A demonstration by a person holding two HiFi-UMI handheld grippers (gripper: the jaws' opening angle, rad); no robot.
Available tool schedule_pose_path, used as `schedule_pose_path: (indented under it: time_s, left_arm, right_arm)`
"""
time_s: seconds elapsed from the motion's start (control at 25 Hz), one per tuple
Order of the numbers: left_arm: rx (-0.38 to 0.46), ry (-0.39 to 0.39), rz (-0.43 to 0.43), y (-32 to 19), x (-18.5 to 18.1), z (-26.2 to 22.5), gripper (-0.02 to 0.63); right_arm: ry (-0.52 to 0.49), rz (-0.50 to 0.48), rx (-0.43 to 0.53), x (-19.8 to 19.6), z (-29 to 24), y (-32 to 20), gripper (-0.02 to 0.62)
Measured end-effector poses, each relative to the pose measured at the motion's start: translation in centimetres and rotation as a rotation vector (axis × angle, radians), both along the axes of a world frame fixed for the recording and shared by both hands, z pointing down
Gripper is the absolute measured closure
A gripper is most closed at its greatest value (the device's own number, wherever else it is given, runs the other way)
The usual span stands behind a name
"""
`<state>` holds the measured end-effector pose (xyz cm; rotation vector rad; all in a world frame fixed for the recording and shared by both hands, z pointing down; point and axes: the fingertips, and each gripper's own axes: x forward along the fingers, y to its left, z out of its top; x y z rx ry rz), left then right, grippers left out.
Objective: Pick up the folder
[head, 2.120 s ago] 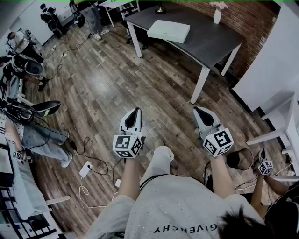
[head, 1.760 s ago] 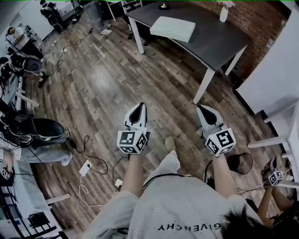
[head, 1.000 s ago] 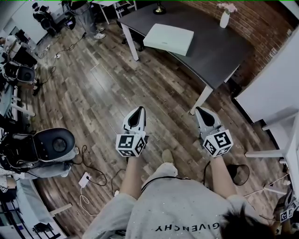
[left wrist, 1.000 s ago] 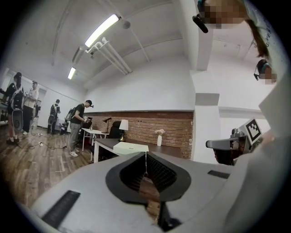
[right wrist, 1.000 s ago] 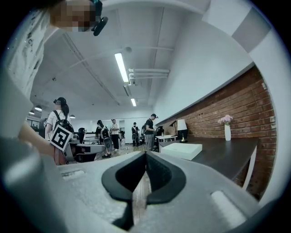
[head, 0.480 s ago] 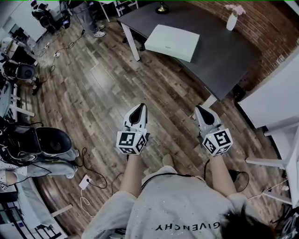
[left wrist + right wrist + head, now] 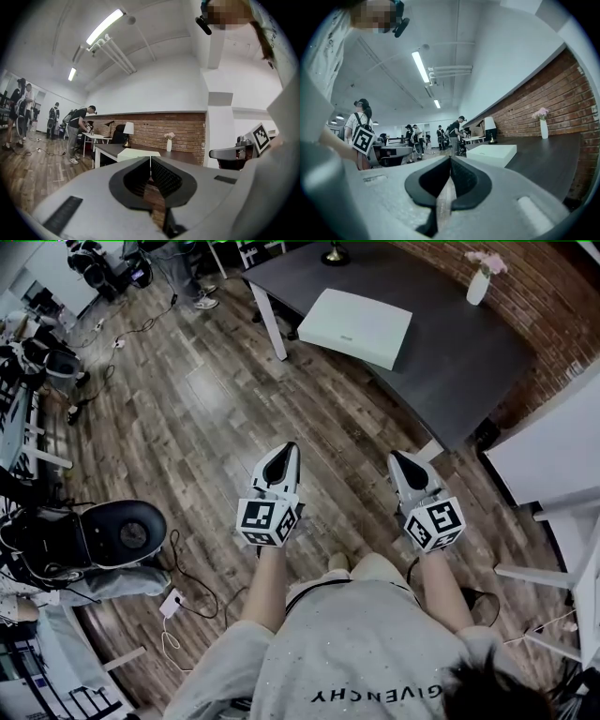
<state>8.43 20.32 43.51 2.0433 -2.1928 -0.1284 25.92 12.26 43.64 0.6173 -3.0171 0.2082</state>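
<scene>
Holding left gripper (image 7: 287, 451) and right gripper (image 7: 397, 461) level, jaws together and empty, well short of the folder (image 7: 361, 326) lying on the worktop (image 7: 464, 348).

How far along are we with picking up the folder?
Nothing is finished yet: the folder lies flat on the dark table, untouched. In hand: the left gripper and right gripper are both shut and empty, held over the wood floor, short of the table. Left to do: get within reach, open a gripper, close on the folder's edge and lift it.
</scene>
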Motion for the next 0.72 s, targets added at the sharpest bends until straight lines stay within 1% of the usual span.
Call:
schedule_pose_path:
  time_s: [0.32, 0.48, 0.6, 0.72]
  left_arm:
    - [-0.018, 0.005, -0.019, -0.2, -1.1, 0.8, 0.603]
    - [-0.022, 0.005, -0.023, -1.6, -2.0, 1.4, 0.603]
    - [-0.02, -0.005, -0.021, -3.2, -3.3, 1.2, 0.603]
    - [-0.011, 0.005, -0.022, -4.7, -4.8, 0.8, 0.603]
  right_arm:
    - [0.006, -0.02, -0.017, -1.8, 0.8, -1.0, 0.597]
    - [0.005, -0.028, -0.022, -3.3, 1.4, -2.4, 0.595]
    - [-0.003, -0.031, -0.032, -4.8, 1.7, -3.9, 0.594]
    - [-0.015, -0.027, -0.047, -6.4, 1.8, -5.6, 0.591]
